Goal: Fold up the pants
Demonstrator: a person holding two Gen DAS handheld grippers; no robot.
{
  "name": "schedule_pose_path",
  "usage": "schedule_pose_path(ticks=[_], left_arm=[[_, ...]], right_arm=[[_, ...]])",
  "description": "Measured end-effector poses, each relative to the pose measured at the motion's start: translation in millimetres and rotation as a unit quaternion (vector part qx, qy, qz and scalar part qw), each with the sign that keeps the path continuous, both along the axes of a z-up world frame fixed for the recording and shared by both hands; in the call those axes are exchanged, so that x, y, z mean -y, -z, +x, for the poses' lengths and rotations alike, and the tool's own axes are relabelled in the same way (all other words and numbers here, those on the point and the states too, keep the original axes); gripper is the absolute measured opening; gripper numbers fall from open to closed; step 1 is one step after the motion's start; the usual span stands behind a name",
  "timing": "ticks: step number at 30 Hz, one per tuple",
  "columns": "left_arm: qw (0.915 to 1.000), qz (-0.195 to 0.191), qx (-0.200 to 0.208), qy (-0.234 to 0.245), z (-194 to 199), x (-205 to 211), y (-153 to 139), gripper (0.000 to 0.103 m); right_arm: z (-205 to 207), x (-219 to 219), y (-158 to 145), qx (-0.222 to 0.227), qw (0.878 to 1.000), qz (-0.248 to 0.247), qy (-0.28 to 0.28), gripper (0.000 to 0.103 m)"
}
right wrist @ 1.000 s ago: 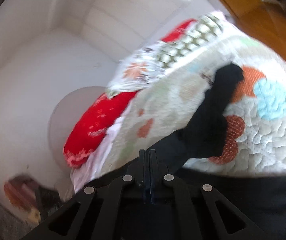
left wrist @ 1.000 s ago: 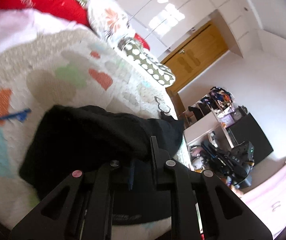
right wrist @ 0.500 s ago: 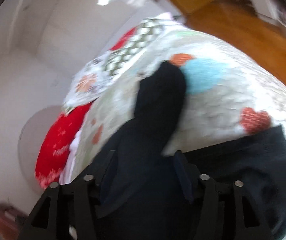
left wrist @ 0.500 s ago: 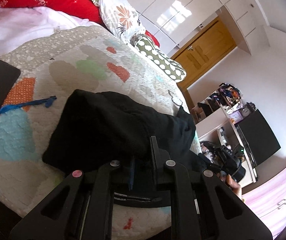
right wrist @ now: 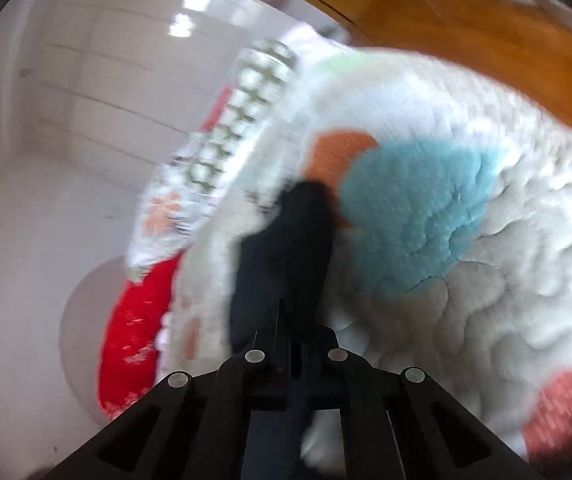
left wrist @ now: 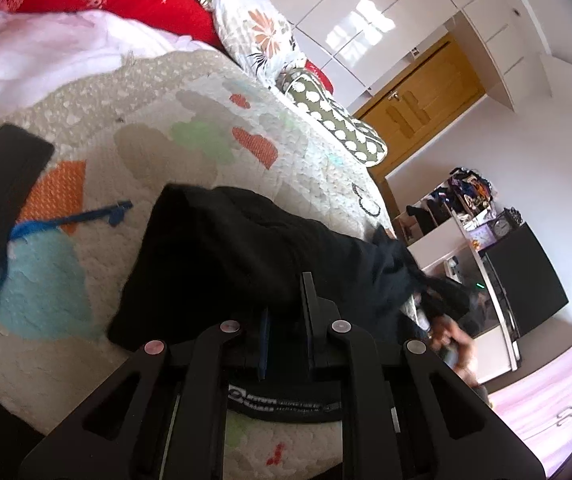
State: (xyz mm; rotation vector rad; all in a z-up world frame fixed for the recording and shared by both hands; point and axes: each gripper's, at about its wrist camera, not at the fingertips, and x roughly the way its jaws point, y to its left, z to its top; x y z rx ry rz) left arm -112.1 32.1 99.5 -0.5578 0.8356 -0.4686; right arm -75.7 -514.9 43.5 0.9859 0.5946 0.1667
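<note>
The pants (left wrist: 254,256) lay bunched on the quilt (left wrist: 158,128), which serves as the landmark here. In the left wrist view, the left gripper (left wrist: 286,312) sat at the near edge of the pants, over the quilt's near border. A flat slab (left wrist: 2,200) lay on the quilt to the left of the pants, with a cord (left wrist: 66,222) between them. Pillows (left wrist: 262,36) were lined along the quilt's far side, and a door (left wrist: 418,108) stood beyond them. Shelves (left wrist: 466,208) stood off the quilt's right end.
</note>
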Motion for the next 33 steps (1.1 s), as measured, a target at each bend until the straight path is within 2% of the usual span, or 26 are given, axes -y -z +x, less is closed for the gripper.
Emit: schedule_pose_path(ticks=[4,7,10,12,14,16,18,19,21,25,26,27,28,29,30,32,33], left_arm=[[0.9994,0.03,-0.002,0.013,-11,-8,1,0.012],[0.9971,0.057,-0.048,0.013,-9,-9,27,0.012],[0.9934,0.082,-0.079,0.008,-6,-4,53,0.012],[0.9933,0.077,-0.085,0.005,-8,-4,58,0.012],[0.9941,0.073,-0.08,0.003,-11,-6,54,0.012],[0.9945,0.072,-0.075,0.006,-12,-6,50,0.012],[0.9944,0.075,-0.073,0.007,-12,-4,48,0.012],[0.9943,0.077,-0.074,0.006,-12,-3,49,0.012],[0.9943,0.076,-0.075,0.004,-12,-3,50,0.012],[0.9954,0.061,-0.074,0.001,-9,-9,49,0.012],[0.9955,0.06,-0.073,0.002,-7,-10,47,0.012],[0.9956,0.061,-0.071,0.002,-6,-11,45,0.012],[0.9959,0.061,-0.066,0.003,-5,-12,42,0.012],[0.9963,0.061,-0.06,0.004,-5,-14,38,0.012],[0.9969,0.06,-0.051,0.004,-5,-17,33,0.012],[0.9977,0.054,-0.041,0.002,-5,-23,26,0.012],[0.9977,0.054,-0.041,-0.001,-4,-27,26,0.012]], right_arm=[[-87,-4,-33,0.025,0.998,-0.059,-0.024,0.003],[-138,-1,-24,-0.004,0.997,-0.066,-0.027,0.003],[-152,-11,3,-0.069,0.992,-0.103,-0.036,0.003],[-150,-16,16,-0.117,0.986,-0.105,-0.051,0.003],[-154,-12,9,-0.105,0.987,-0.112,-0.043,0.006],[-159,-3,-4,-0.091,0.986,-0.138,-0.013,0.017],[-157,7,-16,-0.084,0.983,-0.164,0.019,0.049],[-153,12,-19,-0.084,0.98,-0.175,0.037,0.052],[-140,16,-21,-0.091,0.974,-0.2,0.051,0.052],[-106,12,-4,-0.131,0.963,-0.234,0.022,0.052],[-101,12,3,-0.144,0.961,-0.236,0.019,0.047],[-103,13,5,-0.144,0.96,-0.238,0.013,0.031],[-107,9,-1,-0.132,0.959,-0.251,0.013,0.029],[-115,5,-8,-0.117,0.958,-0.261,0.014,0.018],[-123,1,-20,-0.096,0.959,-0.265,0.011,0.014],[-144,-9,-42,-0.056,0.962,-0.269,0.004,0.014],[-156,-16,-52,-0.044,0.958,-0.284,-0.001,0.014]])
